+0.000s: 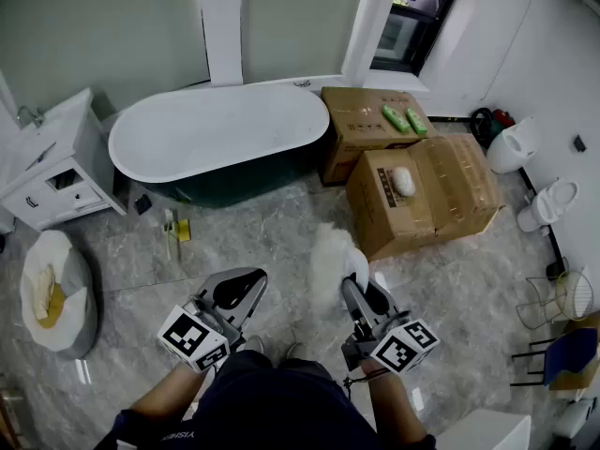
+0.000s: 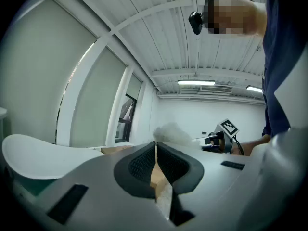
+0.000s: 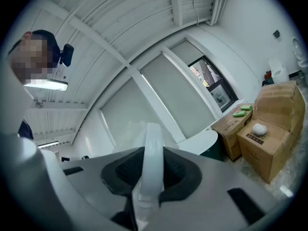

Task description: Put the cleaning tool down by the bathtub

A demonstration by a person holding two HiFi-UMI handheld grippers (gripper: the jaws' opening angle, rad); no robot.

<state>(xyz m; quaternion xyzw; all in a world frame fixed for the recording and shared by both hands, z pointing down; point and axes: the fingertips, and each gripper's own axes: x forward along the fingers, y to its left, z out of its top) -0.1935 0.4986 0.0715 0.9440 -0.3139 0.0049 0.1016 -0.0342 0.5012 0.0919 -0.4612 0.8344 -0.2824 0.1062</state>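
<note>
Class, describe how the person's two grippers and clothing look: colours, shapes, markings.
The left gripper and right gripper are smooth grey shells, each carrying a white cube with black square markers. Their fingers have black ribbed pads. The person wears a dark navy top.

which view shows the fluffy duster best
The head view: the duster shows its whole fluffy head above the right hand-held gripper. The right gripper view shows only its white handle between the jaws; the left gripper view shows a distant tuft.
</note>
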